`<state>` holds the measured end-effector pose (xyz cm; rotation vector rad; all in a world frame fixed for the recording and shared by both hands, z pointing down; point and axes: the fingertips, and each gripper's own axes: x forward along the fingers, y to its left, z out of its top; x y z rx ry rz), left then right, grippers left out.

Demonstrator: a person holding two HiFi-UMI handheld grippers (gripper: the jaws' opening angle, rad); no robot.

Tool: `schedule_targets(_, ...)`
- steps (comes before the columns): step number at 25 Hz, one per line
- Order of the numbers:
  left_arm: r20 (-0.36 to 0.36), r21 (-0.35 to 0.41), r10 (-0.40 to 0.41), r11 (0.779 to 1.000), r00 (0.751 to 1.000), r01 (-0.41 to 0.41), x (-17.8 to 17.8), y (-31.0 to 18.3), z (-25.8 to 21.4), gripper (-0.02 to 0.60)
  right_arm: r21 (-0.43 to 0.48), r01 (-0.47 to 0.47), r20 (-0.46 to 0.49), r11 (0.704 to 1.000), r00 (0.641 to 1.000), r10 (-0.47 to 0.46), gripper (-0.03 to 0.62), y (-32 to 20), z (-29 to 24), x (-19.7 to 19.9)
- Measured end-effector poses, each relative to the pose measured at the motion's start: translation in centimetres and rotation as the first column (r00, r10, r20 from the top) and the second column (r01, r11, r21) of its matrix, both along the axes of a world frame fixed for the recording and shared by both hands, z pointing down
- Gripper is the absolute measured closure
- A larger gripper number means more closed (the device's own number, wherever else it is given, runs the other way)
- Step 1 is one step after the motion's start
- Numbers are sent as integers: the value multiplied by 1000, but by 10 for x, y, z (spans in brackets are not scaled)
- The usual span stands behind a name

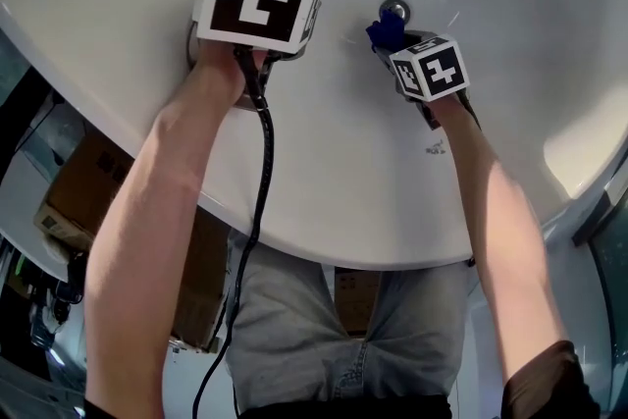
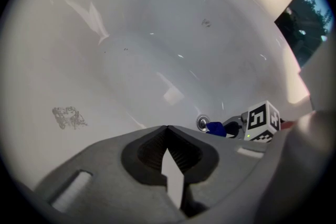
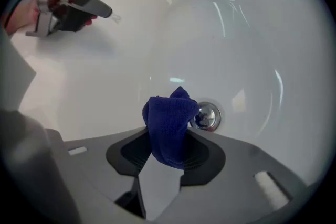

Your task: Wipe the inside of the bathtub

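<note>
Both forearms (image 1: 162,201) are reaching down from the head camera into the glossy white oval bathtub (image 1: 510,5), each hand carrying a gripper.

The right gripper (image 3: 169,140) is pinching a bunched dark-blue cloth (image 3: 167,122) between its jaws, and that wad is sitting down at the tub floor, just beside the round chrome drain plug (image 3: 208,116). Whether the cloth is actually pressing on the enamel, I cannot tell from here.

The left gripper (image 2: 167,129) is carrying nothing; its jaws are pressed together with no gap at the tips. It is hanging higher up, against the near wall below the rim, looking more like a brace than a worker.

As for progress, the enamel is shining everywhere, with no suds or wet streaks showing, so how much is already wiped is not readable. My judgement: the wiping is going on at the drain end of the floor, with the long side walls and the far end left to cover. One grey smudgy patch (image 2: 68,117) is sitting on the wall well apart from the cloth, and whether it is dirt or print is unclear.
</note>
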<state>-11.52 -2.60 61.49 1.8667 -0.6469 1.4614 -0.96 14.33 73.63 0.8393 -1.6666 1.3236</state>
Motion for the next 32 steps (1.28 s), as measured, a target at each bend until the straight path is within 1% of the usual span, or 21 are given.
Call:
schedule_targets(2,22,13,22,1000,1000,-22,-1,-4,-1,580,-24,-2,-44,1000,999,1,437,2,10,6)
schedule_targets(5,49,23,55,998,997,-56,-5,-2,-2,580,-53,45,-36,998,998,-47,437,8,20,-8)
schedule_targets(6,46,24,57,998,997,-58,-5,-1,-3,580,-67,73,-26,995,997,-75,437,12,23,-14)
schedule_targets(8,15,29,48,998,999,-48,0,-1,-4,580,-94,109,-15,990,994,-110,436,19,28,-21)
schedule_targets(10,-4,31,34,999,999,-33,4,-5,-4,580,-121,106,0,987,994,-107,436,20,32,-25)
schedule_targets(14,9,17,27,1000,1000,-27,2,-3,-5,580,-175,106,16,979,994,-105,434,32,34,-30)
schedule_targets(19,-8,28,-5,1000,1000,5,2,-8,-8,581,-182,171,18,968,985,-170,434,41,29,-36)
schedule_targets(22,1,21,-1,1000,1000,1,1,-6,-6,580,-176,213,12,961,977,-215,434,44,24,-39)
schedule_targets(26,-3,12,7,1000,1000,-7,1,-3,-4,580,-171,229,24,958,973,-228,434,49,19,-50)
schedule_targets(32,20,2,20,1000,1000,-20,-3,-2,3,580,-195,243,26,950,970,-243,434,57,11,-58)
